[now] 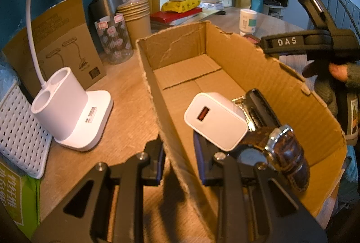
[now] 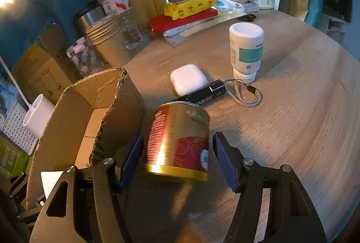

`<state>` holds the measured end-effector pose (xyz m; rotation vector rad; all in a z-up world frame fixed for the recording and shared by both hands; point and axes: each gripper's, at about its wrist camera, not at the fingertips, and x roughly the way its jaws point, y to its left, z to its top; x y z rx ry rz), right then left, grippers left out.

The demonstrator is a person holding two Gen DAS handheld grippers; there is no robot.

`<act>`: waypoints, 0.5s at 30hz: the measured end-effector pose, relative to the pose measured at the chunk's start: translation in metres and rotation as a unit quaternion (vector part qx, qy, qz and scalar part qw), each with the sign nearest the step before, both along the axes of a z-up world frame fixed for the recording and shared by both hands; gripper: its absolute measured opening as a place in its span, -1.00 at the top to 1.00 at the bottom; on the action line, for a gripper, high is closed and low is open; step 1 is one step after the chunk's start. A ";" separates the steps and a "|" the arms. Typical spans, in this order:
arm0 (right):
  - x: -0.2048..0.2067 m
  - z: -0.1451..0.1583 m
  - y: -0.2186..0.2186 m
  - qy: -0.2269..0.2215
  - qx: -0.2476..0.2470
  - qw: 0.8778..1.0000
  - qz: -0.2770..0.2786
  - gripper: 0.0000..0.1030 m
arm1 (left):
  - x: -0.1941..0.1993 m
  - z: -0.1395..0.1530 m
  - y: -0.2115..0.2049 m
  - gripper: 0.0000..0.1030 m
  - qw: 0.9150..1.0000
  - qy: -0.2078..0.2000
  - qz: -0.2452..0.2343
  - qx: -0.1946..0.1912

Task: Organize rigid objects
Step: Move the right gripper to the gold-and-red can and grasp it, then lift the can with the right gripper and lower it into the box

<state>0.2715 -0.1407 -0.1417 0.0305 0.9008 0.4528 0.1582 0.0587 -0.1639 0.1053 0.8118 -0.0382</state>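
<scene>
Right gripper (image 2: 177, 158), jaws open, straddles upright red-and-gold metal tin (image 2: 177, 141); torn cardboard box (image 2: 74, 107) at ten o'clock.

Charger (image 1: 217, 121) overlaps key fob (image 1: 261, 107); fob lower end hidden behind it and watch (image 1: 281, 150). Watch dial glare-washed, unreadable. Box wall (image 1: 171, 130) hides inner faces of left gripper (image 1: 180, 162) pads. Can (image 2: 177, 141) motion-blurred, label print illegible. Flashlight (image 2: 202, 96) near end hidden behind can rim. White bottle (image 2: 246, 51) text too small to read. Green pack (image 1: 20, 193) cut by frame edge.
</scene>
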 end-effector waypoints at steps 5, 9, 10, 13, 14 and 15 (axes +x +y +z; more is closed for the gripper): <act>-0.005 0.002 0.000 -0.005 0.001 1.000 0.007 -0.13 | 0.001 0.000 0.001 0.52 1.000 0.000 0.000 0.000; -0.009 0.004 -0.004 -0.007 -0.001 1.000 0.004 -0.13 | 0.001 0.000 0.001 0.52 1.000 0.001 0.001 -0.001; -0.011 0.006 -0.006 -0.008 -0.001 1.000 0.003 -0.13 | 0.001 0.000 0.001 0.52 1.000 0.001 0.001 -0.001; -0.014 0.009 -0.010 -0.011 -0.002 1.000 0.000 -0.13 | 0.001 0.000 0.001 0.52 1.000 0.001 0.001 -0.002; -0.015 0.009 -0.012 -0.012 -0.002 1.000 -0.001 -0.13 | 0.001 0.000 0.001 0.52 1.000 0.001 0.001 -0.002; -0.017 0.010 -0.013 -0.012 -0.002 1.000 -0.003 -0.13 | 0.001 0.000 0.001 0.52 1.000 0.001 0.001 -0.002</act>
